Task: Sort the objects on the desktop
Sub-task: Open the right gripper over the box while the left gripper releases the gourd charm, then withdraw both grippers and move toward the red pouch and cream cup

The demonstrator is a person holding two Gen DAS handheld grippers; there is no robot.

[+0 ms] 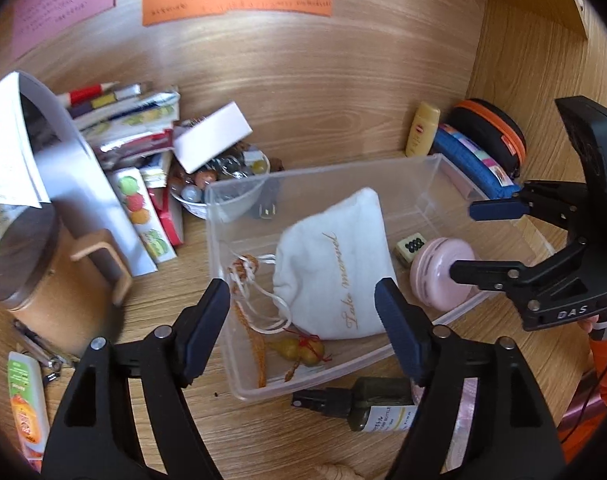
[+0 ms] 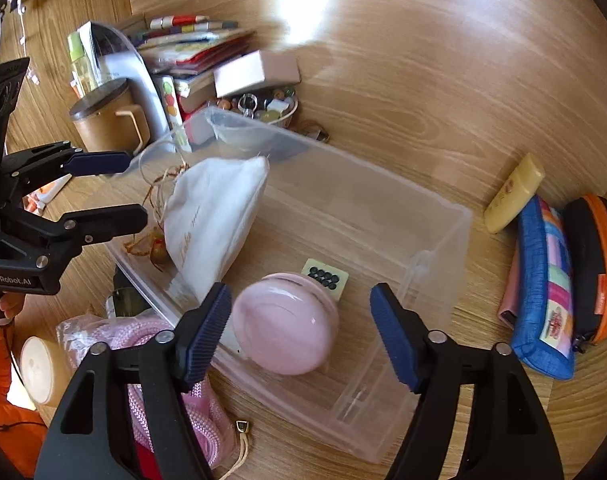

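A clear plastic bin (image 1: 435, 168) (image 2: 443, 216) sits on the wooden desk. In it lie a white drawstring pouch (image 1: 335, 264) (image 2: 215, 220), a small gourd charm (image 1: 299, 352) (image 2: 159, 254), a pink round case (image 1: 439, 272) (image 2: 287, 324) and a mahjong tile (image 1: 410, 246) (image 2: 326, 278). My left gripper (image 1: 303, 320) (image 2: 115, 188) is open and empty above the pouch. My right gripper (image 2: 299, 332) (image 1: 469, 240) is open and empty above the pink case.
A dark dropper bottle (image 1: 363, 400) and pink rope (image 2: 151, 332) lie in front of the bin. A brown mug (image 1: 51, 276), books (image 1: 135, 128) and a bead bowl (image 1: 223, 180) stand left. A yellow tube (image 2: 515, 196), blue pouch (image 2: 547, 288) and black-orange case (image 2: 595, 264) lie right.
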